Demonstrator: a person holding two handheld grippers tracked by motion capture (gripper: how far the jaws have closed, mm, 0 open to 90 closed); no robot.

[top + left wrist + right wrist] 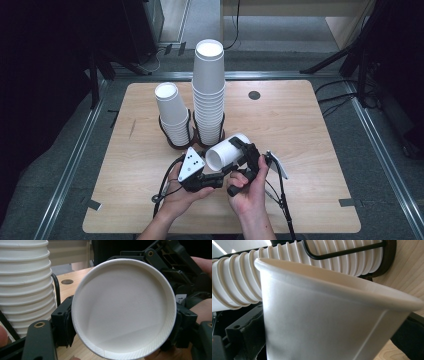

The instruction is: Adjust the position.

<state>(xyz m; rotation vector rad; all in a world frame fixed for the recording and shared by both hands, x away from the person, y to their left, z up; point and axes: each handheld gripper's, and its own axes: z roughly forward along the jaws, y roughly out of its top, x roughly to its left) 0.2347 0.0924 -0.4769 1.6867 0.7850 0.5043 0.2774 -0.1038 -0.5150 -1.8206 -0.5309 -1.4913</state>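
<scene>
A single white paper cup (227,152) lies on its side in the air above the table's front middle. My left gripper (215,172) looks straight into its open mouth (123,312); its pads (63,325) touch the rim on both sides. My right gripper (245,155) is shut on the cup's wall (319,322) from the right. Behind stand a tall stack of cups (208,95) and a shorter stack (172,115), each in a black wire holder (176,142). The tall stack (25,285) is just left of the cup; the stack (287,267) runs across the top of the right gripper view.
The wooden table (310,150) has a small dark round hole (254,95) at the back right. Bare wood lies to the left and right of the hands. Dark stand legs (330,62) and cables lie on the floor beyond the far edge.
</scene>
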